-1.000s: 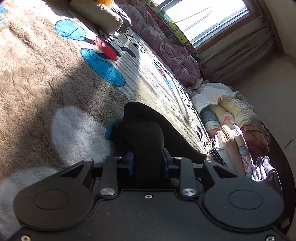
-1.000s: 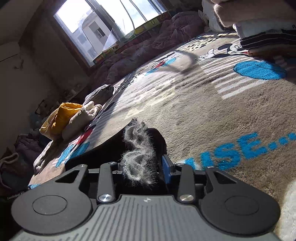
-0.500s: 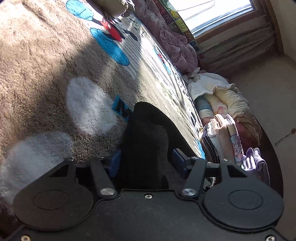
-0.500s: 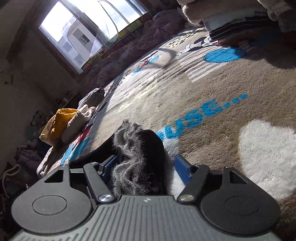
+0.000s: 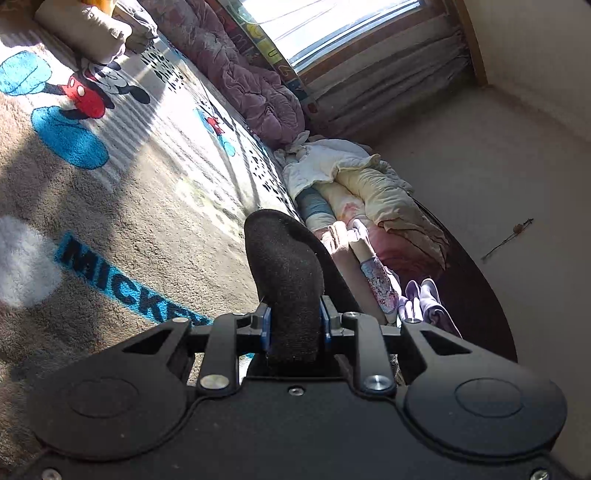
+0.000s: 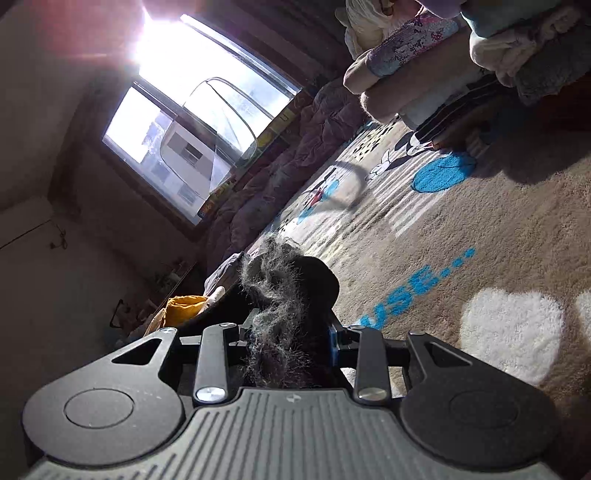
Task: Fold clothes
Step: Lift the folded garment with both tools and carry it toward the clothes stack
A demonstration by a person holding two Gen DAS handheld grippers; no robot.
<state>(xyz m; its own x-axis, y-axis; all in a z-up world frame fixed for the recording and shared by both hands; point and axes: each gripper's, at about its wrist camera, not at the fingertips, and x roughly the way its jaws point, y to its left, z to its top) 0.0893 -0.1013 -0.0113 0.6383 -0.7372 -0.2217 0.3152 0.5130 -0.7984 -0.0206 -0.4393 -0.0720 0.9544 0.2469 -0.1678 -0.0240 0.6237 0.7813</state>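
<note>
Item: my left gripper (image 5: 293,328), blue pads closed tight on a fold of the black fuzzy knit garment (image 5: 286,273), which rises between them above the beige plush cartoon-print blanket (image 5: 155,206). To its right, a stack of folded pastel clothes (image 5: 373,218).

Item: my right gripper (image 6: 291,338), pads likewise clamped on the same black garment at its grey frayed fringe (image 6: 275,295). Left of it, a yellow bundle (image 6: 183,306); right, the blanket's blue lettering (image 6: 417,291).

A rug (image 5: 155,206) lay across the floor, a bundled quilt (image 5: 236,74) along its far edge beneath the window (image 5: 332,26), and a heap of clothes (image 5: 362,206) at its right side.
</note>
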